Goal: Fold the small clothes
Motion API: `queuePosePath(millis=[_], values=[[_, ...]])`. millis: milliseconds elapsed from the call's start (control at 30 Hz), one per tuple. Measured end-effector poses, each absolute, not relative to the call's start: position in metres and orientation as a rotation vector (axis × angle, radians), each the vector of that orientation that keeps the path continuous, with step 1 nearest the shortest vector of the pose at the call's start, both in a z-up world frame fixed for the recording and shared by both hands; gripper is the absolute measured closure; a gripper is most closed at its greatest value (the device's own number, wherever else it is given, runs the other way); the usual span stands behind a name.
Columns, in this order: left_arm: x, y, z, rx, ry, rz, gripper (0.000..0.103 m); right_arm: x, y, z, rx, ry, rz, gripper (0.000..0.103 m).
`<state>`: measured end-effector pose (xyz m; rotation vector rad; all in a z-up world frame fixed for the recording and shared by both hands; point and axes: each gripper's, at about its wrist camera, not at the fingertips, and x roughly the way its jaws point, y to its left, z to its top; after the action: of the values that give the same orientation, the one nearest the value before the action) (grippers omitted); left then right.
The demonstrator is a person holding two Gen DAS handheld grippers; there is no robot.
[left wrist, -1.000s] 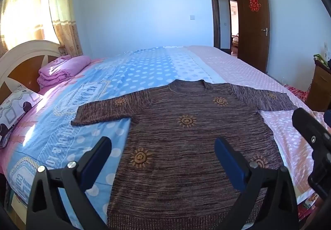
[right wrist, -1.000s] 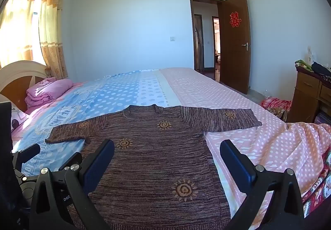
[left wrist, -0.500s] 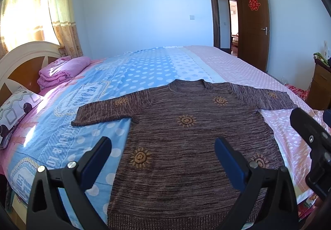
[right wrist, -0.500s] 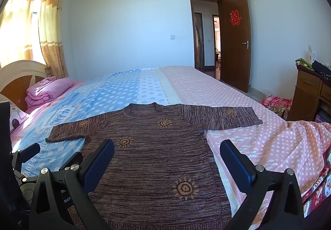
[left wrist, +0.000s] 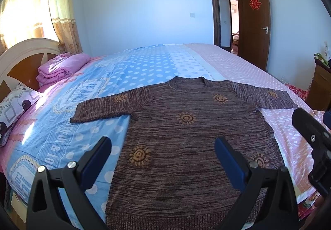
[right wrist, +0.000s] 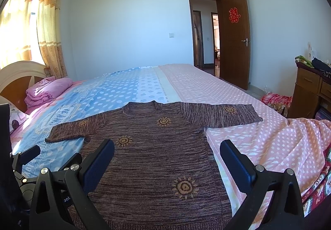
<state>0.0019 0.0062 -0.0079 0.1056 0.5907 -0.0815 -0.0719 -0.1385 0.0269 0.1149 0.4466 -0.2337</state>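
A brown knit sweater [left wrist: 186, 130] with orange sun motifs lies flat on the bed, front up, both short sleeves spread out, neck away from me. It also shows in the right wrist view [right wrist: 157, 151]. My left gripper [left wrist: 163, 147] is open and empty, held above the sweater's lower left part. My right gripper [right wrist: 167, 153] is open and empty, held above the sweater's lower right part. The right gripper's body shows at the right edge of the left wrist view [left wrist: 310, 136], and the left gripper's body shows at the lower left of the right wrist view [right wrist: 26, 155].
The bed [left wrist: 144, 68] has a blue and pink dotted sheet. Folded pink bedding [left wrist: 60, 68] and a pillow [left wrist: 14, 103] lie by the headboard at left. A wooden dresser [right wrist: 310, 93] stands at right. An open door [right wrist: 233, 39] is behind.
Both grippers stay open and nearly still; the views shift only slightly. The sweater has not moved.
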Motion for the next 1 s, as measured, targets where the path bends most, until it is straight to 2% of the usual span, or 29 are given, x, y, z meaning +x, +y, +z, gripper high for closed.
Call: queuePosePath(millis=[1000], values=[[0.0042,0.0033,-0.0101,0.111,0.604,-0.087,0.001,-0.0679,-0.1414,0.0216,0.132,0.470,-0.230,0.001]])
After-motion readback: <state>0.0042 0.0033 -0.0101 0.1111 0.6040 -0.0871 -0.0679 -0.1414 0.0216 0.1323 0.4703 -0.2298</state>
